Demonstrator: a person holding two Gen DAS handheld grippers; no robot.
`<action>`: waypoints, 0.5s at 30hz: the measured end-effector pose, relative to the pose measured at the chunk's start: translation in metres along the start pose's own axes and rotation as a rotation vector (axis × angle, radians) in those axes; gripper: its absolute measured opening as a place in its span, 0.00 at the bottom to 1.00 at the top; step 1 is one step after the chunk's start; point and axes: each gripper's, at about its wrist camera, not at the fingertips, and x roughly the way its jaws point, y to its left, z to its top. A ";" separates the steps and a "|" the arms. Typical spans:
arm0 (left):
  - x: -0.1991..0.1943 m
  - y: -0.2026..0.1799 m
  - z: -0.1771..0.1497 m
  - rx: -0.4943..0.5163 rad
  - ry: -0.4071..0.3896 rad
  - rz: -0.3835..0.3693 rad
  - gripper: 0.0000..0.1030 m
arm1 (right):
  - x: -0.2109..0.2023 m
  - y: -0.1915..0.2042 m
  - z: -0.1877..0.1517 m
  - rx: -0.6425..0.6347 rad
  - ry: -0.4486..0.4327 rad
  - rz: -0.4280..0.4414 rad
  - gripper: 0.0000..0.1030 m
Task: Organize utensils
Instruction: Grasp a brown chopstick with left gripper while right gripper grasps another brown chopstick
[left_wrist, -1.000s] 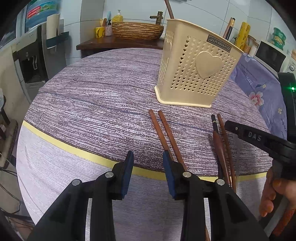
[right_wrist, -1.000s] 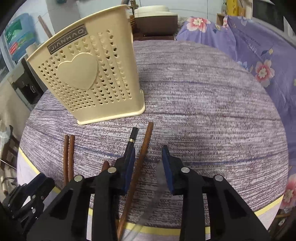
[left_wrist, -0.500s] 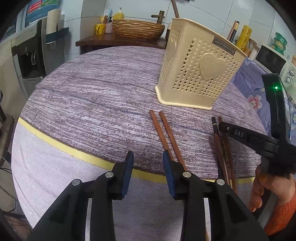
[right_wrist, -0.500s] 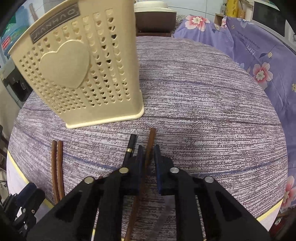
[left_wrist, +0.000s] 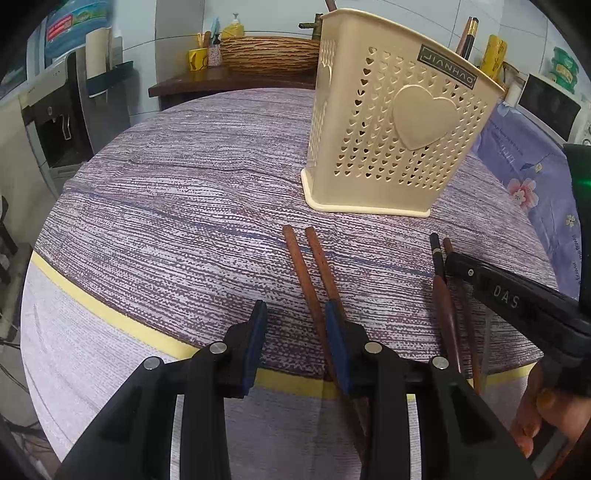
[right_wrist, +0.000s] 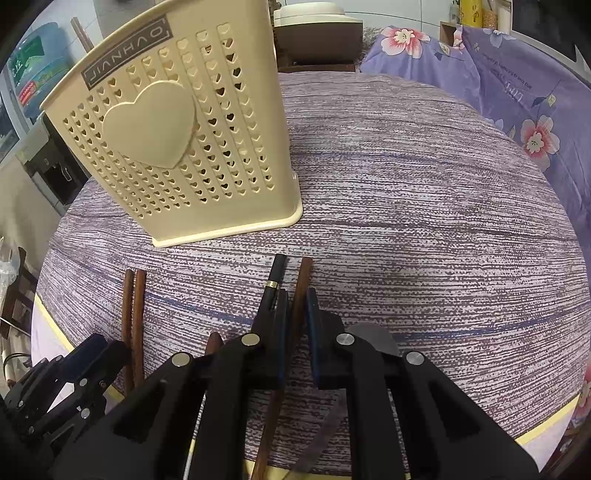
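Right tool (right_wrist: 295, 325) is closed narrow on 1 brown chopstick (right_wrist: 303, 275) lying on the bench (right_wrist: 424, 229). Left tool (left_wrist: 295, 332) is held wide. Next, the chopstick should be lifted into the basket (right_wrist: 229, 147).

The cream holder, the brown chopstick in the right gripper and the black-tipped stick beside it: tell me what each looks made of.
Cream holder: moulded plastic, matte, judging by its punched heart holes and raised heart. Brown chopstick between the fingers of the right gripper: probably wood, dull reddish-brown, unlacquered. Black-tipped stick: glossy black end with a gold band; lacquered wood or plastic, cannot tell.
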 end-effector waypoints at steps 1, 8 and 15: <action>0.001 -0.001 0.001 0.003 0.003 0.001 0.32 | 0.001 0.000 0.001 -0.004 -0.001 -0.002 0.10; 0.015 -0.011 0.017 0.036 0.011 0.050 0.25 | 0.002 0.002 0.000 -0.014 0.002 -0.002 0.10; 0.027 -0.007 0.035 0.037 0.025 0.068 0.11 | 0.004 0.002 0.004 0.017 0.002 0.011 0.10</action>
